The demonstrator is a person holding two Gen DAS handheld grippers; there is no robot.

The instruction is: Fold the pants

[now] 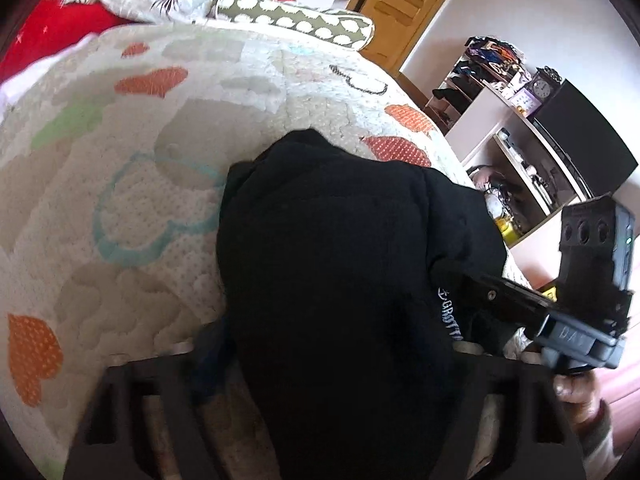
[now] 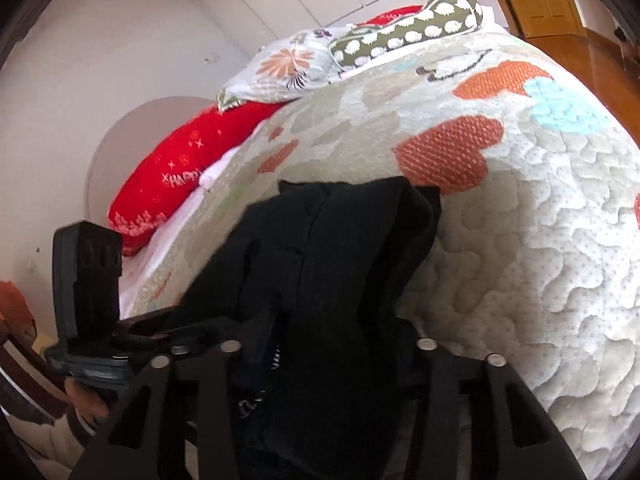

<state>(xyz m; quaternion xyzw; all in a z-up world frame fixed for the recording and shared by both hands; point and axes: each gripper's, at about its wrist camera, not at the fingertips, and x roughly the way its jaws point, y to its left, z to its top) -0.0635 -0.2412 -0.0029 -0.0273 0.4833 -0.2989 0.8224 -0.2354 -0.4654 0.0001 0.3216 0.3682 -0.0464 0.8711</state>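
The black pants (image 1: 328, 264) lie bunched on the near edge of a bed, on a quilted cream bedspread (image 1: 120, 208) printed with orange, green and blue hearts. In both wrist views the dark cloth runs down between the fingers and fills the gap. The left gripper (image 1: 332, 364) has its jaws pinching the pants, the fabric heaped over them toward the far side. The right gripper (image 2: 324, 356) likewise has its jaws pinching the pants, with a fold of cloth rising beyond them. White lettering (image 1: 448, 316) shows on the cloth near the right gripper in the left view.

At the far end of the bed sit a red cushion (image 2: 176, 188), a floral pillow (image 2: 280, 68) and an olive pillow with white dots (image 2: 408, 28), the floral one resting partly on the red one. Behind them is a white wall (image 2: 100, 40). To the right stands a wooden door (image 1: 404, 4), and nearer, a pale shelf unit (image 1: 508, 152) crowded with small things, a clock (image 1: 542, 88) on top and a dark screen (image 1: 588, 144) just beside it.
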